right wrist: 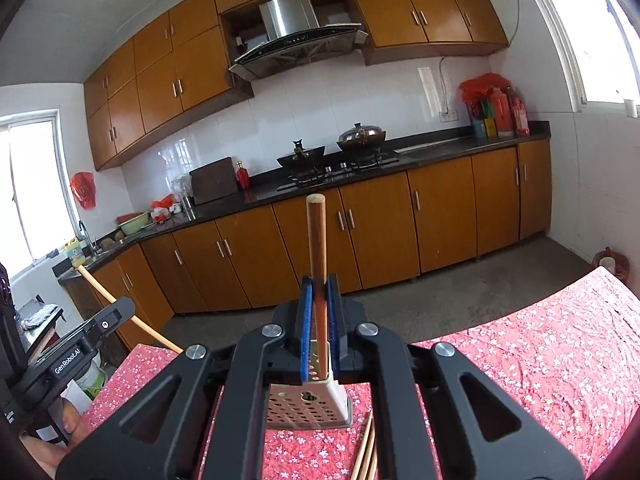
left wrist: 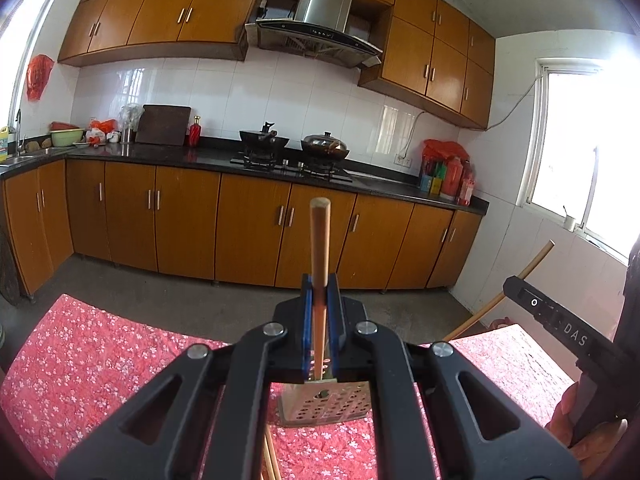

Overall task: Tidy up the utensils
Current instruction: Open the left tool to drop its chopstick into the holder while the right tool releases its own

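A wooden chopstick (left wrist: 319, 248) stands clamped in the left gripper (left wrist: 320, 292), above the perforated metal holder (left wrist: 324, 404) on the floral tablecloth (left wrist: 88, 352). The right gripper (right wrist: 319, 292) pinches another chopstick (right wrist: 316, 240) likewise. Only the right view shows loose chopsticks (right wrist: 366, 452) lying right of the holder.

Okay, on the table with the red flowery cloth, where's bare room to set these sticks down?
Left view: open cloth left of the perforated metal holder. Right view: wide bare cloth right of the holder. Crowded just in front of the holder, where loose chopsticks lie.
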